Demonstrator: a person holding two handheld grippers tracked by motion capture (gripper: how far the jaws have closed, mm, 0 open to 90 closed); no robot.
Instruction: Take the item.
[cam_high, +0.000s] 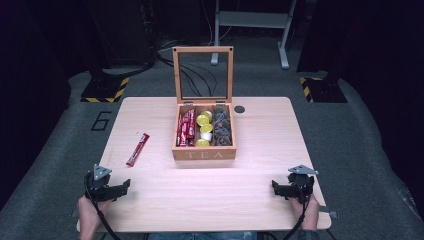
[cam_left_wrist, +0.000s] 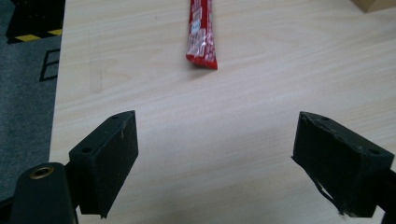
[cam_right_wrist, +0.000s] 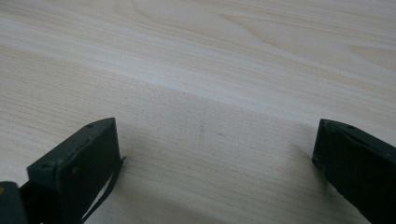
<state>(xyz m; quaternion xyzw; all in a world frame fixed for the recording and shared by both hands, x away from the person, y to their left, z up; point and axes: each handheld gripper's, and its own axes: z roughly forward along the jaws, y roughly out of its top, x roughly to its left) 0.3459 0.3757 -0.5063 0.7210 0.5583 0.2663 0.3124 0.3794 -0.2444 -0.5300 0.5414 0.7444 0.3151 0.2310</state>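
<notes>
A wooden tea box (cam_high: 204, 153) marked TEA stands mid-table with its glass lid (cam_high: 203, 74) raised. Inside are red sachets (cam_high: 186, 128) on the left, yellow capsules (cam_high: 204, 127) in the middle and dark packets (cam_high: 222, 127) on the right. One loose red sachet (cam_high: 138, 149) (cam_left_wrist: 201, 33) lies on the table left of the box. My left gripper (cam_high: 125, 186) (cam_left_wrist: 215, 158) rests at the front left, open and empty, with that sachet ahead of it. My right gripper (cam_high: 276, 188) (cam_right_wrist: 217, 163) sits at the front right, open over bare wood.
The light wooden table (cam_high: 210, 200) has a small dark round hole (cam_high: 239, 109) behind the box on the right. Grey carpet surrounds it, with hazard-striped stand bases (cam_high: 105, 90) at the back left and right, plus cables and a white frame behind.
</notes>
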